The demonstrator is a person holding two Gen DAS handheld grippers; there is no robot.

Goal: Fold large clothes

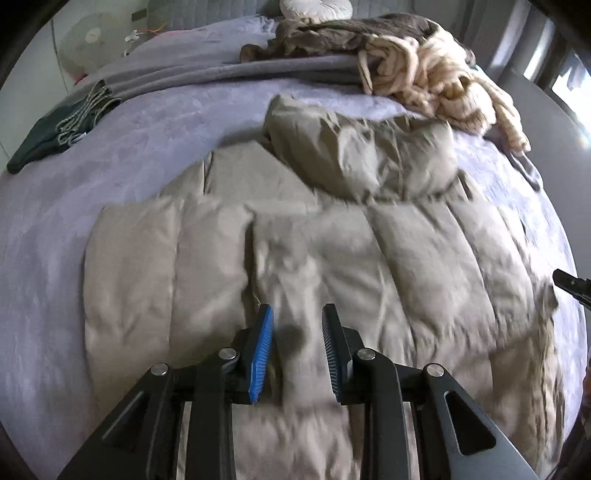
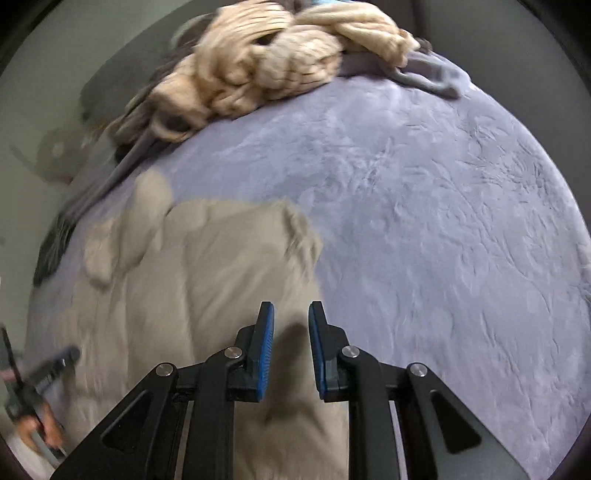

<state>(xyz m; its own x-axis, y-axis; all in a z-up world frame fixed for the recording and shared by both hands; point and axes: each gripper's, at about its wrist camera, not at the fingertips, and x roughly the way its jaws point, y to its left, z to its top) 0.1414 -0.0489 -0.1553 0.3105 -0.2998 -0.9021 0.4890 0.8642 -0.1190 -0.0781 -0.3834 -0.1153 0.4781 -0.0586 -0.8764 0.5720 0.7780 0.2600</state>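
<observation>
A beige quilted puffer jacket (image 1: 314, 240) lies spread on the lavender bed cover (image 1: 147, 122), its hood toward the far side. My left gripper (image 1: 297, 314) hovers open over the jacket's middle, holding nothing. In the right wrist view the jacket (image 2: 207, 266) fills the lower left. My right gripper (image 2: 291, 310) is open and empty above the jacket's right edge, where it meets the bed cover (image 2: 443, 221). The right gripper's tip shows at the far right of the left wrist view (image 1: 570, 286). The left gripper shows blurred at the lower left of the right wrist view (image 2: 48, 373).
A cream chunky knit (image 1: 443, 81) and a brown garment (image 1: 351, 33) are piled at the bed's far side. A dark green garment (image 1: 55, 129) lies at the left edge. A fan (image 1: 88, 48) stands beyond the bed. The cream knit also shows in the right wrist view (image 2: 266, 62).
</observation>
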